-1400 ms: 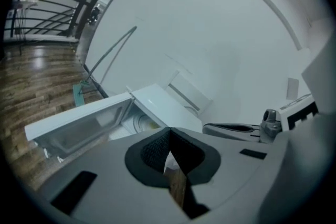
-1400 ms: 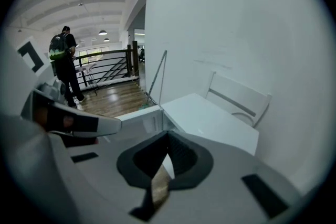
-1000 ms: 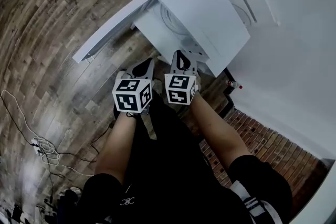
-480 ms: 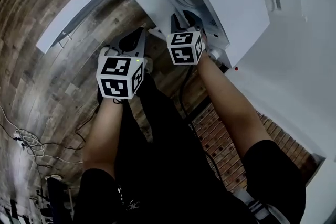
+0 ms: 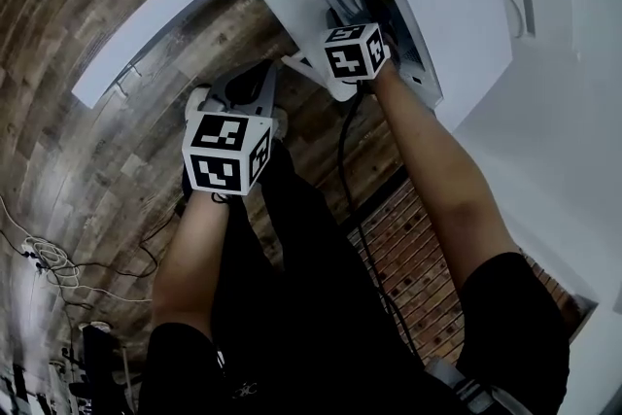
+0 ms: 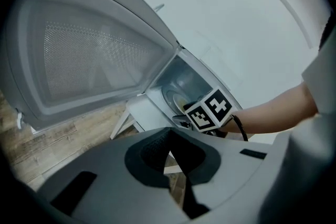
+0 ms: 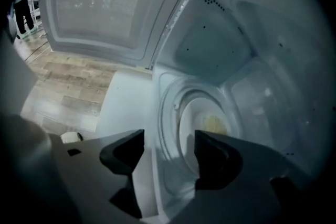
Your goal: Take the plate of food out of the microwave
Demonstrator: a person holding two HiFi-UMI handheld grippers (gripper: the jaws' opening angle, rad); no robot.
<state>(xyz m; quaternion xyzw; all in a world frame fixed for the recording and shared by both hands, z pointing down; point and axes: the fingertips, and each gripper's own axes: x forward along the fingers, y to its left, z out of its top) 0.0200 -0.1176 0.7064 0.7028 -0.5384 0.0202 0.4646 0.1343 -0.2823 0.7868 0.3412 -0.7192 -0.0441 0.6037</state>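
The white microwave (image 5: 428,5) stands with its door (image 5: 185,24) swung open to the left. Inside, a white plate (image 7: 206,126) with a yellowish patch of food (image 7: 214,124) lies on the glass turntable (image 7: 170,113). My right gripper (image 7: 167,157) reaches into the cavity mouth, and its marker cube (image 5: 352,51) shows at the opening. Its jaws are opening; the near rim of turntable and plate lies ahead between them, and the pads press on nothing. My left gripper (image 5: 248,85) hangs back below the door, its jaws shut and empty (image 6: 169,150). From there the plate (image 6: 179,101) shows past the right cube (image 6: 210,110).
The open door (image 7: 100,2) fills the left side of the approach. A white shelf (image 7: 123,107) carries the microwave. Below are wooden floor (image 5: 87,160), a brick wall strip (image 5: 428,248) and loose cables (image 5: 49,258). A white wall (image 5: 564,112) lies to the right.
The right gripper has moved forward from beside the left one up to the microwave opening. The left gripper stayed low and back. The view has come closer to the microwave.
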